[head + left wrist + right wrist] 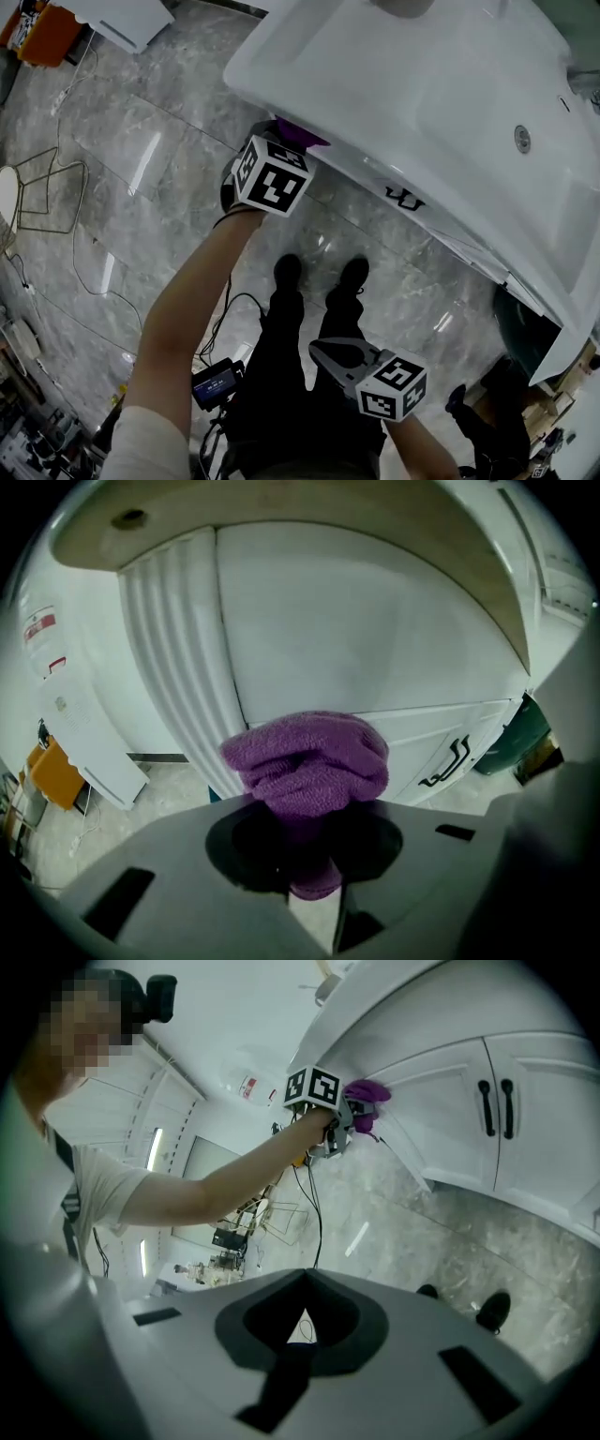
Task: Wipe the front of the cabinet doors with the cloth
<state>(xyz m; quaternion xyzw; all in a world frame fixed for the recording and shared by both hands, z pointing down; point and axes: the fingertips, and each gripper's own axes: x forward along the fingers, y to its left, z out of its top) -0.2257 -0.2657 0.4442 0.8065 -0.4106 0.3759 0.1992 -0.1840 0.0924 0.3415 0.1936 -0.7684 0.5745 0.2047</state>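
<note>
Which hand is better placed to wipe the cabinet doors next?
Left. The left gripper holds the cloth up by the white door, while the right gripper is shut on nothing and hangs low, away from it.

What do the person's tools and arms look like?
Both the left hand-held gripper and the right hand-held gripper are grey, each with a white cube of black square markers. A black cable hangs near the left one. The person wears a white short-sleeved shirt.
</note>
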